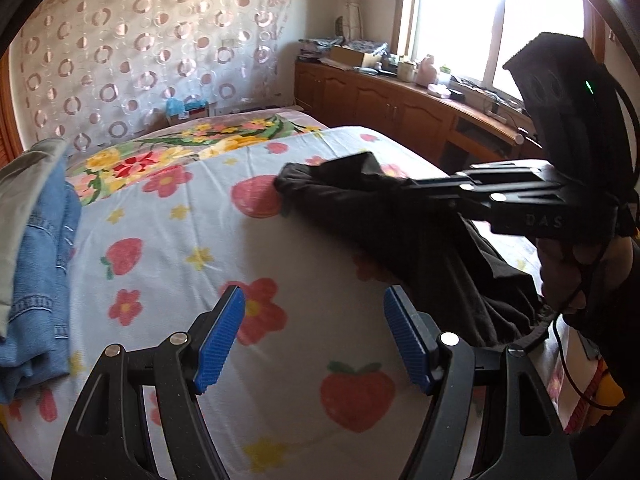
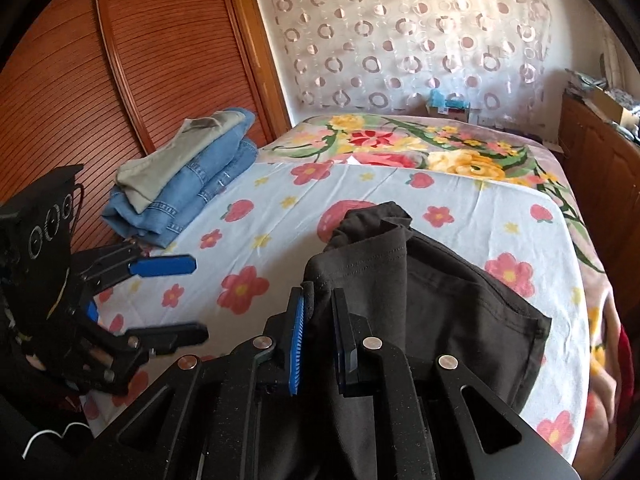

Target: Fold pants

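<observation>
Black pants (image 2: 440, 292) lie bunched on the flowered bed sheet (image 2: 280, 240); they also show in the left wrist view (image 1: 400, 224), draping toward the bed's right side. My right gripper (image 2: 320, 336) is shut on a fold of the black pants and holds it just above the sheet; it shows from the side in the left wrist view (image 1: 424, 186). My left gripper (image 1: 314, 340) is open and empty above the sheet, left of the pants; it also shows in the right wrist view (image 2: 180, 300).
A stack of folded jeans with a grey garment on top (image 2: 188, 176) sits at the bed's left edge, also in the left wrist view (image 1: 36, 248). A wooden wardrobe (image 2: 120, 60) stands left, a cluttered wooden cabinet (image 1: 400, 100) under the window right.
</observation>
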A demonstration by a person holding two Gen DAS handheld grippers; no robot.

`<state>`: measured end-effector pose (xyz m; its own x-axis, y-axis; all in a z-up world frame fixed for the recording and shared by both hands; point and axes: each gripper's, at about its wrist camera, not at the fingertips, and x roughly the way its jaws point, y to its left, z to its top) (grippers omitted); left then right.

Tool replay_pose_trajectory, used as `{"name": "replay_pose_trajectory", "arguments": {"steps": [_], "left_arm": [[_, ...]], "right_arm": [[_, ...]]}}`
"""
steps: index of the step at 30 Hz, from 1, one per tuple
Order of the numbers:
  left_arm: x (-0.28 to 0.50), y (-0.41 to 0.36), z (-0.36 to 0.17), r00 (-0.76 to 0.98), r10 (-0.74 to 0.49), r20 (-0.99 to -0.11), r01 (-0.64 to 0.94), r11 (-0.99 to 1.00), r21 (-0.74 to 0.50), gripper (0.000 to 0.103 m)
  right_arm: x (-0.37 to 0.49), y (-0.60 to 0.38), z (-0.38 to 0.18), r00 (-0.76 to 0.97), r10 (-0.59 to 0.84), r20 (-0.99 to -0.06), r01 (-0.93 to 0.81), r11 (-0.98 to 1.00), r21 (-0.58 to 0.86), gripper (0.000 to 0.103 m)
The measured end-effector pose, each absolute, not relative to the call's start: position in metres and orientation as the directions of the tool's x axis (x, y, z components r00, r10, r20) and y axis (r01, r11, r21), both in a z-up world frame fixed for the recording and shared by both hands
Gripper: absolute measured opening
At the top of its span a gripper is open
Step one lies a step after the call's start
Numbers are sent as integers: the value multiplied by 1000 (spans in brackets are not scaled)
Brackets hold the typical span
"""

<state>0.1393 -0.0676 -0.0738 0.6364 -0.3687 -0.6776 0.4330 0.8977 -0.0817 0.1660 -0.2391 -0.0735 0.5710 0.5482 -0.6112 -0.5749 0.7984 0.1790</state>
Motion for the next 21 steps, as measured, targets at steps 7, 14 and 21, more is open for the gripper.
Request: {"name": "replay_pose_trajectory", "arguments": {"steps": [7, 14, 21], "left_arm": [[134, -76, -77, 618, -380, -688, 446, 891, -91, 73], [132, -80, -80, 610, -382, -695, 453, 887, -91, 73], [136, -85, -97, 560, -346, -753, 452, 889, -73, 73]], "right_arm": [[170, -249, -67, 566, 569, -597, -574, 792, 211, 22], [169, -251, -69, 574, 556, -601, -569, 799, 196, 5], [172, -240, -73, 541, 554, -633, -584, 789, 190, 25]]}}
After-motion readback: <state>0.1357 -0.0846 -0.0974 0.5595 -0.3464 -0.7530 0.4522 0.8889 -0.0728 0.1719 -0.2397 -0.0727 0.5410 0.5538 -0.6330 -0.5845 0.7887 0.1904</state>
